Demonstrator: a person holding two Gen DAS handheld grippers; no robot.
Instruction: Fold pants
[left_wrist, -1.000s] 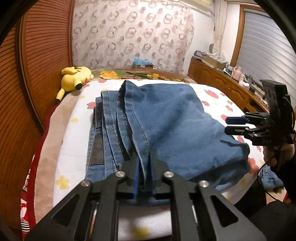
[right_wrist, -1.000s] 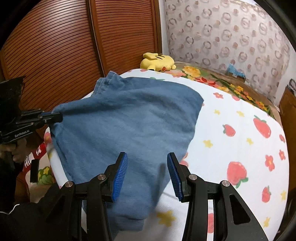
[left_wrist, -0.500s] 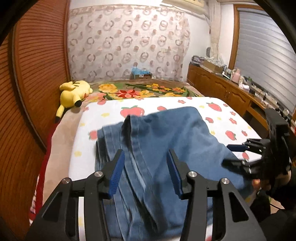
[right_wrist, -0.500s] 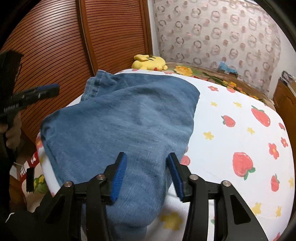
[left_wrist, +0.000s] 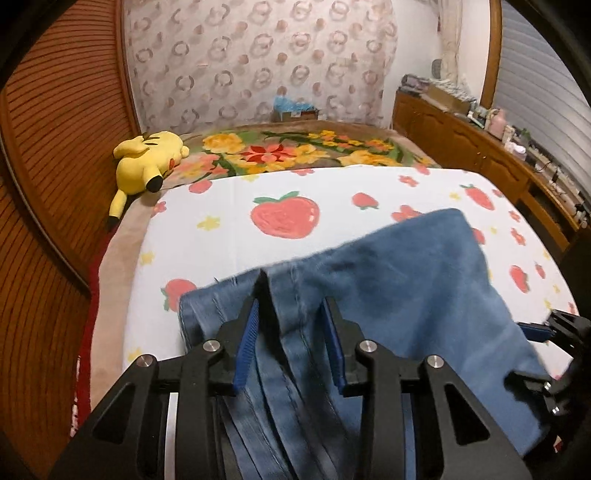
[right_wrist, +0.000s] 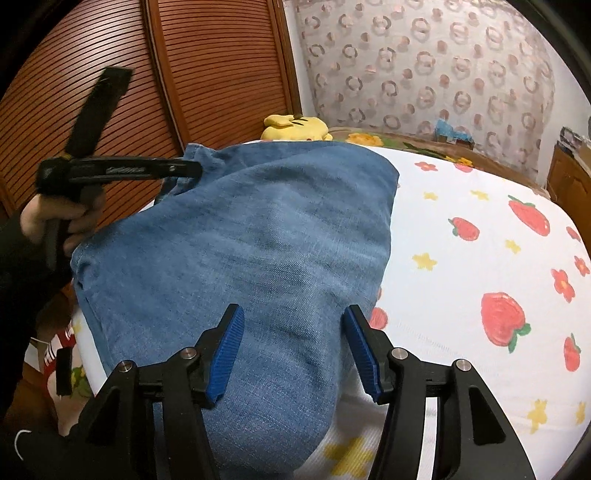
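The left gripper (left_wrist: 291, 332) has its jaws closing over a raised ridge of the folded blue denim pants (left_wrist: 406, 295), likely to pinch the stacked leg edges. The right gripper (right_wrist: 293, 354) hovers with jaws opening, pads clear of the cloth beneath, probably after letting go. The pants lie in a thick, rumpled bundle on the strawberry-print bed sheet (right_wrist: 480, 206), seams layered along one side.

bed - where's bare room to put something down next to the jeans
Free: the strawberry sheet right of the jeans, and the strip between jeans and floral blanket. Crowded: near edge, where both grippers work, and the plush corner.
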